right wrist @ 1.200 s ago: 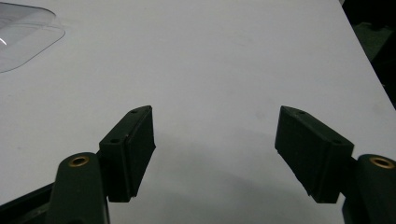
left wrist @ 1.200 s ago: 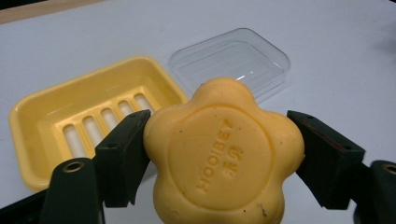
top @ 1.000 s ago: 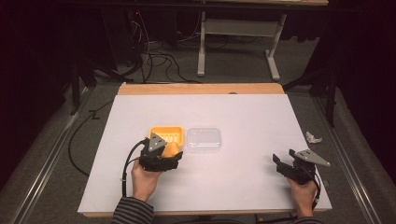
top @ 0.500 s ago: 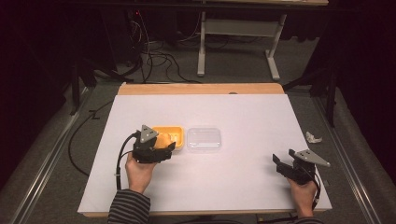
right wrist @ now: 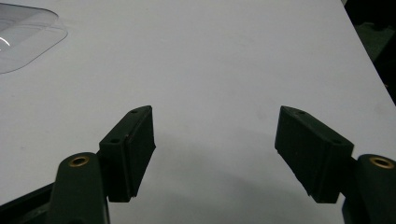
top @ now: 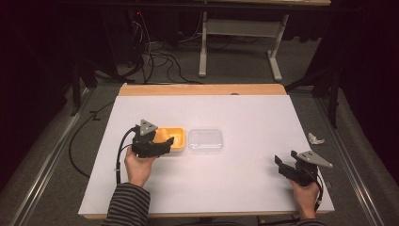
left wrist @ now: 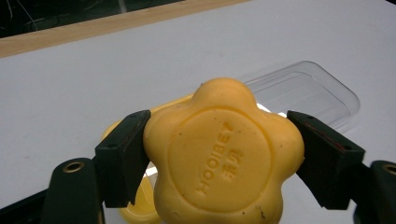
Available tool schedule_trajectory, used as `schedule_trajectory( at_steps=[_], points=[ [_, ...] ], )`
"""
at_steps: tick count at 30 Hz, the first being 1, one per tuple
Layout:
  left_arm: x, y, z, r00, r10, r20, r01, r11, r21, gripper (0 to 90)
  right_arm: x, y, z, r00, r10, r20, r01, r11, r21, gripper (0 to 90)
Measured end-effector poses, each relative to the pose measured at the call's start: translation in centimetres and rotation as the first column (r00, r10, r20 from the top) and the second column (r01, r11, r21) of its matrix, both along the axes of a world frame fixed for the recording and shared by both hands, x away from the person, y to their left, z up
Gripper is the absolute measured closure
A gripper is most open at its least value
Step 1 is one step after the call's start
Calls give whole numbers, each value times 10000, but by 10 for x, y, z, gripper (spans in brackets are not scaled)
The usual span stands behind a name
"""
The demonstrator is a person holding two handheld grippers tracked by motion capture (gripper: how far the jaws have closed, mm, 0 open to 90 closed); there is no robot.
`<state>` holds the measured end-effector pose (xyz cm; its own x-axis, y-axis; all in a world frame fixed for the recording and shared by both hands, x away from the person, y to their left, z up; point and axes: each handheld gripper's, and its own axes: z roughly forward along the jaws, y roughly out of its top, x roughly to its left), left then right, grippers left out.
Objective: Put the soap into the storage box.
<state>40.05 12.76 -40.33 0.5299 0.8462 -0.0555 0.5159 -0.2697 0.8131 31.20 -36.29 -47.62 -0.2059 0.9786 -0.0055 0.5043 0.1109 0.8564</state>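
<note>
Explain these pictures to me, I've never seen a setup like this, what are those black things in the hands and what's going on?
No machine here: a person at a white table holds a hand-operated pair of tongs in each hand. One picture comes from a camera above, looking down on the table. The other two come from small cameras riding on the tongs, looking along their black jaws.

The left tongs are closed on a yellow flower-shaped soap with lettering pressed into it, held over a yellow soap dish. Just beside the dish lies a clear plastic lid. The right tongs are open and hold nothing, near the table's right front corner. A small crumpled white scrap lies off the table's right edge.
</note>
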Motion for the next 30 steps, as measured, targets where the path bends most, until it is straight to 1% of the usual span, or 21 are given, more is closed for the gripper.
schedule_trajectory(
  at_steps=[6,11,20,24,26,30],
  points=[
    [10,0,-7,9994,191,-301,-191,9998,7,258,0,0,0,10000,32,-13,-32,10000,12,289],
    [18,1,-11,9982,378,-456,-377,9993,28,258,0,-1,0,10000,-7,61,7,10000,49,289],
    [30,0,-21,9950,593,-803,-570,9979,304,258,-1,0,0,10000,11,89,-11,10000,42,289],
    [35,-2,-23,9938,714,-856,-676,9967,457,258,-1,0,0,10000,1,86,-1,10000,60,289],
    [37,-5,-22,9945,661,-812,-615,9965,570,258,-1,0,0,10000,3,89,-4,10000,50,289],
    [42,-11,-25,9937,615,-935,-549,9959,715,258,-1,0,0,9999,-10,104,9,10000,63,288]
  ],
)
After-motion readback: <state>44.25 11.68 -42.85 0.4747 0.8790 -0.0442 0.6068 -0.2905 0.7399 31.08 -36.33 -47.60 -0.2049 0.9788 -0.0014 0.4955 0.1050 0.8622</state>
